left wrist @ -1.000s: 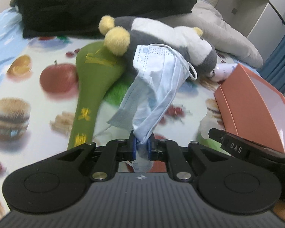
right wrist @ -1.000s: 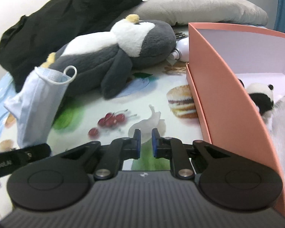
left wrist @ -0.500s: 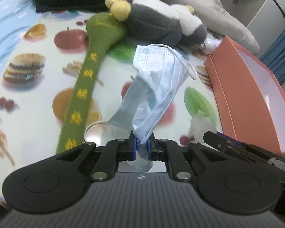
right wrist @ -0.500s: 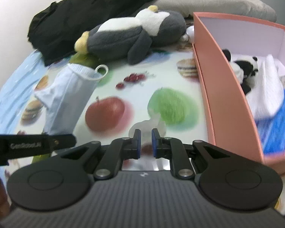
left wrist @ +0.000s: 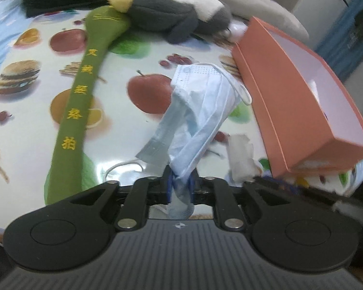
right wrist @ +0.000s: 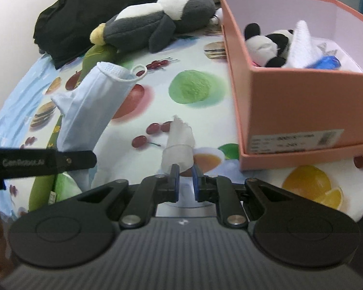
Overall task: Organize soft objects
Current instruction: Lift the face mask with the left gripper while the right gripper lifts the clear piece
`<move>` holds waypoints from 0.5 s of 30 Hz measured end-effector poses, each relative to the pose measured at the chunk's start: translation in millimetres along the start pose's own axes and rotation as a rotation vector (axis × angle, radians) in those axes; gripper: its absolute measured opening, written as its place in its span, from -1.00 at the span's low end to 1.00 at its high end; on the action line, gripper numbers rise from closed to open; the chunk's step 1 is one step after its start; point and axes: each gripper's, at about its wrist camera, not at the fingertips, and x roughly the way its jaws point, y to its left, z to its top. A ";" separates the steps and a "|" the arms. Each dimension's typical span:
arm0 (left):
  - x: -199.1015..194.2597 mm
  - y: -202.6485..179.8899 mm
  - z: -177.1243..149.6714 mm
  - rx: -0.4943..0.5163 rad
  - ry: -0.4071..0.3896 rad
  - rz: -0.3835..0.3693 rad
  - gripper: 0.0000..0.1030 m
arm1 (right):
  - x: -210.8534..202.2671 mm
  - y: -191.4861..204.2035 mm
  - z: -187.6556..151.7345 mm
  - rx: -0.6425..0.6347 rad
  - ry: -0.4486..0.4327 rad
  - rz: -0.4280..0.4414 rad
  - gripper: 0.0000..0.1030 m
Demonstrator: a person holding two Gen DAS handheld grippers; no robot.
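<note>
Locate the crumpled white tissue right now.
Right wrist view: the crumpled white tissue lies on the fruit-print cloth just ahead of the right gripper, between the face mask and the pink box.

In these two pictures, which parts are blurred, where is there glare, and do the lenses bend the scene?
Left wrist view: motion blur smears the orange box and the right edge; the face mask stays fairly sharp; glare shines on the glossy cloth. Right wrist view: sharper overall, with the panda toy clear. Both views: fisheye lenses curve the surface.
</note>
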 end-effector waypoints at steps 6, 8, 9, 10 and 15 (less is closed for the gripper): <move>-11.7 -13.6 -7.4 0.134 -0.043 0.020 0.55 | -6.6 -6.2 -1.5 0.023 -0.037 0.003 -0.45; -15.3 -14.0 -9.6 0.169 -0.062 0.023 0.60 | -6.5 -7.3 -4.1 0.030 -0.040 0.007 -0.09; -16.6 -12.9 -9.7 0.177 -0.069 0.031 0.62 | -6.0 -6.5 -5.0 0.026 -0.041 0.008 -0.10; -17.7 -10.6 -9.3 0.179 -0.071 0.041 0.64 | -5.5 -5.0 -5.4 0.017 -0.043 0.011 -0.12; -22.2 2.5 0.7 0.174 -0.096 0.044 0.65 | 0.0 4.0 -3.7 -0.044 -0.080 0.022 -0.13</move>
